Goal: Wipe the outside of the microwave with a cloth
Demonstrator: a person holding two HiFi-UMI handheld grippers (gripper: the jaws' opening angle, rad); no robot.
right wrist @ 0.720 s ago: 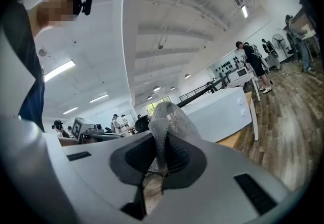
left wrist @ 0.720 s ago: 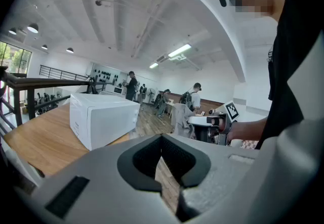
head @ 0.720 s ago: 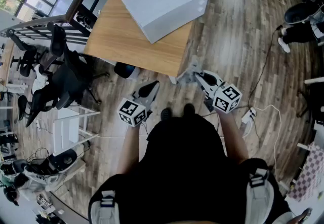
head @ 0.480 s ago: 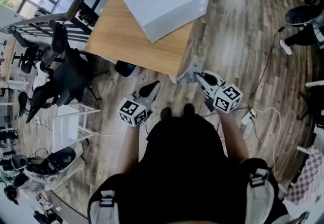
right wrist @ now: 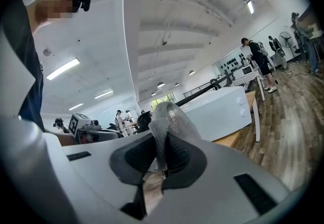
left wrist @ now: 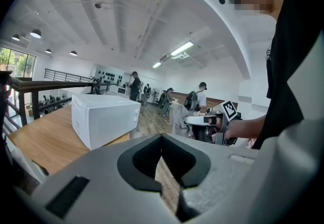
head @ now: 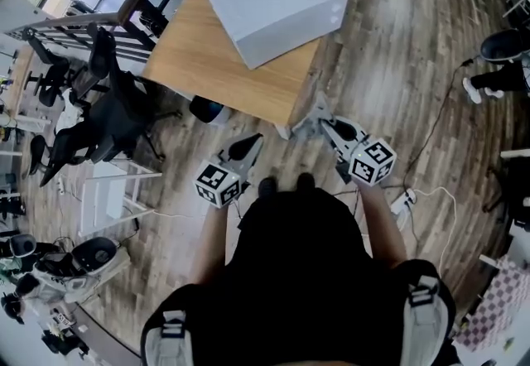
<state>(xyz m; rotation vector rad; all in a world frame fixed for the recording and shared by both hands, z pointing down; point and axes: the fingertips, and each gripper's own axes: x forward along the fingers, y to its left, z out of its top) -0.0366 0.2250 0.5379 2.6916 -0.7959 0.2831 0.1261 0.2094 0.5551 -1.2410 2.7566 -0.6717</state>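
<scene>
Right tool (right wrist: 161,159) is clenched on a grey mesh cloth (right wrist: 169,119), which is bunched upward between the jaws. Left tool (left wrist: 163,164) is held shut with nothing gripped. Both are held low above the wooden floor (head: 389,50), near the corner of the surface (head: 219,66). Farther off, the white microwave (head: 277,4) is set on that surface, apart from the cloth.

microwave (right wrist: 223,114) left end behind cloth (right wrist: 169,125)

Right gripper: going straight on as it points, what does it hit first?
Probably the white microwave on the table, though height is unclear; the cloth in the right gripper would touch first.
</scene>
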